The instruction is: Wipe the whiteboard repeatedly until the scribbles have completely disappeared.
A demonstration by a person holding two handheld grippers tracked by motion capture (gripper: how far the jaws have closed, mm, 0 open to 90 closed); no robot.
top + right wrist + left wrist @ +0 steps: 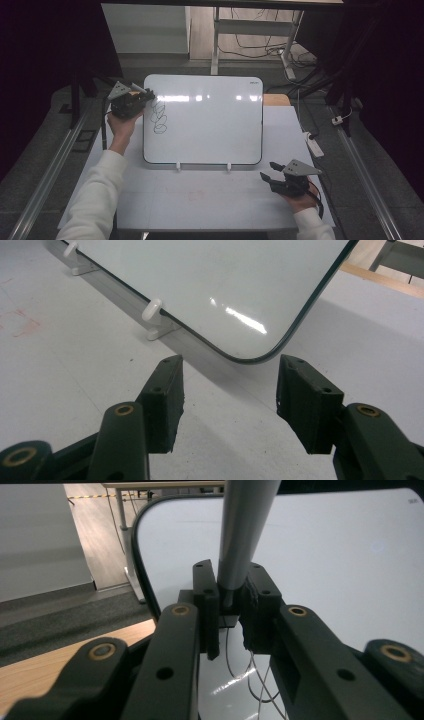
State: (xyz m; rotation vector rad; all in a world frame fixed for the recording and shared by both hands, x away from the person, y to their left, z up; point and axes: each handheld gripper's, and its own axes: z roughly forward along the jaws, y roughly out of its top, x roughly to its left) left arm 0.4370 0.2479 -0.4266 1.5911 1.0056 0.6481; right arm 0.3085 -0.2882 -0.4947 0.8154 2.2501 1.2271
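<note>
Item: your left tongs (pixel 142 95) clamp a grey marker pen (pixel 245 535) at the white glossy whiteboard (pixel 210 125); keep pressure light. Right tongs (pixel 270 176) idle, wide, empty.

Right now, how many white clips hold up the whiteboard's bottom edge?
2: one clip left of centre under the whiteboard, the other clip right of centre. Nothing seems to hide more.

No legible text; whiteboard (pixel 210 120) logo unreadable
</note>
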